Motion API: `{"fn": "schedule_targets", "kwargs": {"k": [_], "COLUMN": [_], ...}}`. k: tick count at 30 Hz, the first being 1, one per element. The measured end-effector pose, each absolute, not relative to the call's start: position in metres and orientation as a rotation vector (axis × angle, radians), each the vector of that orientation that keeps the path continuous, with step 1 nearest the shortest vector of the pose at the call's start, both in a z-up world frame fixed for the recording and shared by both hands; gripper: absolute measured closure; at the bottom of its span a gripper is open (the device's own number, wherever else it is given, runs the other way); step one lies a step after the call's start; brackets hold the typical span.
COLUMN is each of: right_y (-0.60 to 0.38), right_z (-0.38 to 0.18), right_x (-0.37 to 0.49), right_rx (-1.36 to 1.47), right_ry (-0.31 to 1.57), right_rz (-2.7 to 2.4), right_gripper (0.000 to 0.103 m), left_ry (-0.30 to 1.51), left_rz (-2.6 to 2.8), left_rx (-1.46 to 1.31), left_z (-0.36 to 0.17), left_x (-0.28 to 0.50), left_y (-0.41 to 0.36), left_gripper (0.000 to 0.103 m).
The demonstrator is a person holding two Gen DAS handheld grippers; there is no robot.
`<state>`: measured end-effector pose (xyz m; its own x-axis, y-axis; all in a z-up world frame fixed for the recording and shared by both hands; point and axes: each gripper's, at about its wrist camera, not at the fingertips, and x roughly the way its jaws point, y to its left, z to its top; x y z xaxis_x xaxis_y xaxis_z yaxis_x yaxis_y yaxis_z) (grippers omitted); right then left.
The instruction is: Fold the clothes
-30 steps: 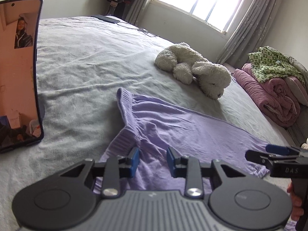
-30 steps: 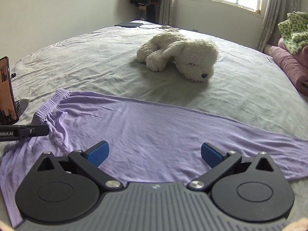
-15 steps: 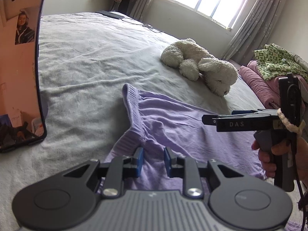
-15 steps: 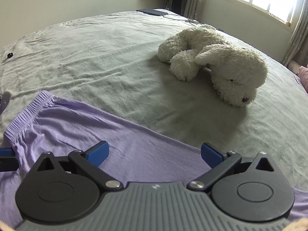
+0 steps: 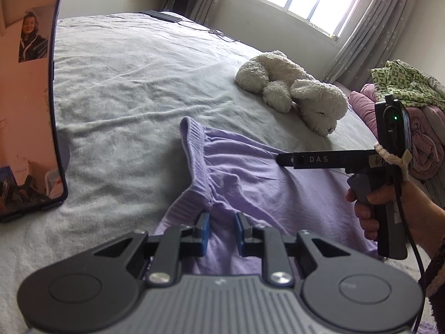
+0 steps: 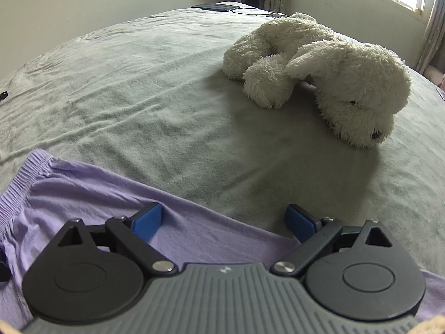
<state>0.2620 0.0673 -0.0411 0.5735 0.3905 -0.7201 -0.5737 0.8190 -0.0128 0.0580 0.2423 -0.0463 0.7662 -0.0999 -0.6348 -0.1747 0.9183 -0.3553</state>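
A pair of lilac trousers (image 5: 250,183) lies flat on the grey bed (image 5: 125,89). Its long axis runs from the ribbed waistband (image 5: 194,150), ahead and slightly left of the left tongs (image 5: 221,233), out past the right tongs (image 6: 222,222) on their right side. The waist end points toward the propped phone (image 5: 27,97), which stands well off to the left of the left tongs.

The left tongs have just been closing; their blue pads stand a little apart, low over the cloth beside the waistband, with cloth between them but not visibly pinched. The right tongs have just been narrowing from wide and are still well apart, straddling the far edge of the trousers, gripping nothing. A hand (image 5: 389,208) holds their handle.

A plush dog (image 6: 319,75) lies beyond the right tongs, apart from the garment.
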Motion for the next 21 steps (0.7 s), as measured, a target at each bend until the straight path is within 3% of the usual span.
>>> {"fn": "schedule_targets", "kwargs": {"k": [1, 5, 7, 9, 15, 21], "right_y": [0.067, 0.069, 0.07, 0.071, 0.065, 0.057], "right_z": [-0.04, -0.033, -0.03, -0.026, -0.003, 0.028], "right_x": [0.26, 0.253, 0.249, 0.244, 0.217, 0.184], "right_rx": [-0.251, -0.251, -0.263, -0.271, -0.298, -0.302], "right_ry": [0.776, 0.786, 0.791, 0.8, 0.757, 0.727], "right_rz": [0.581, 0.601, 0.604, 0.595, 0.563, 0.543], "right_gripper": [0.016, 0.048, 0.069, 0.098, 0.1, 0.1], "left_ry": [0.706, 0.715, 0.718, 0.721, 0.729, 0.734], "left_rz": [0.044, 0.045, 0.04, 0.036, 0.037, 0.032], "left_rx": [-0.415, -0.438, -0.432, -0.419, -0.428, -0.479], "left_z": [-0.047, -0.047, -0.048, -0.048, -0.05, -0.054], "left_x": [0.058, 0.06, 0.06, 0.061, 0.061, 0.064], "left_y": [0.243, 0.247, 0.247, 0.247, 0.253, 0.26], "left_gripper": [0.085, 0.087, 0.087, 0.088, 0.097, 0.099]}}
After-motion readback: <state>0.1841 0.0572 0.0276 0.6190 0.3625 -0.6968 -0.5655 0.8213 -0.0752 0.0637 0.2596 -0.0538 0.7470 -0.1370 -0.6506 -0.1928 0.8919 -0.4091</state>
